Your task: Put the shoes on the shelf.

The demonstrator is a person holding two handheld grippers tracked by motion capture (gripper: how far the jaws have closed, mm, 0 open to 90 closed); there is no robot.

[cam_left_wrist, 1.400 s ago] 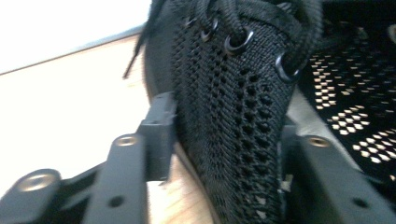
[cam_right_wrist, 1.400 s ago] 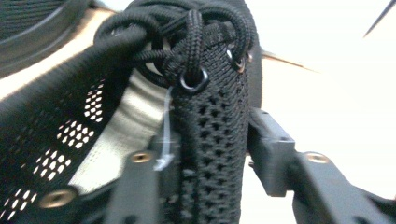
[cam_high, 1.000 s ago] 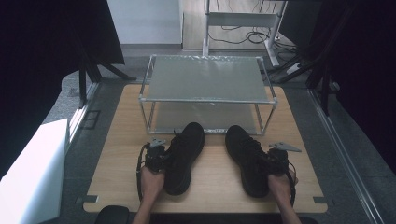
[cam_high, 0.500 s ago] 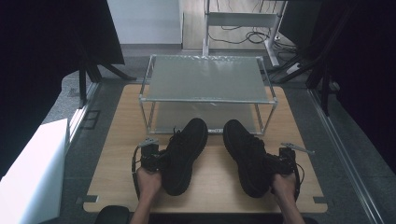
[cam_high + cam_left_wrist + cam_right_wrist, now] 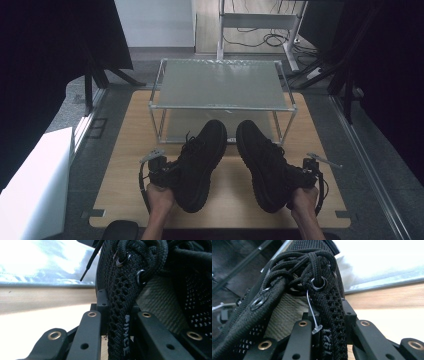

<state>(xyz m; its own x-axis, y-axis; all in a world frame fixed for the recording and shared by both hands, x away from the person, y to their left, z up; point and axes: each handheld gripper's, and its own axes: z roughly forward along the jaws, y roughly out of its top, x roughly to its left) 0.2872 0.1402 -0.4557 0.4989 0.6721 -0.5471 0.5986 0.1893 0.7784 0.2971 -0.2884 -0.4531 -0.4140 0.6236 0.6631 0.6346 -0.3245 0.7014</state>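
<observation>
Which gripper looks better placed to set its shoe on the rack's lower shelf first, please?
Probably the left gripper: its shoe has its toe nearer the lower shelf than the right gripper's shoe. The margin is slight.

The left gripper (image 5: 117, 322) pinches the mesh side wall of a black shoe (image 5: 150, 277); a lace tip (image 5: 87, 268) hangs over the wooden table (image 5: 37, 300).

The left shoe (image 5: 117, 315) is cut off by the top, right and bottom edges of the left gripper view; its collar lettering runs out of frame. The right shoe (image 5: 294, 302) covers the jaw tips of the right hand-held gripper (image 5: 324, 340). In the high view, both shoes hide the lower shelf (image 5: 180, 127) of the rack in part.
</observation>
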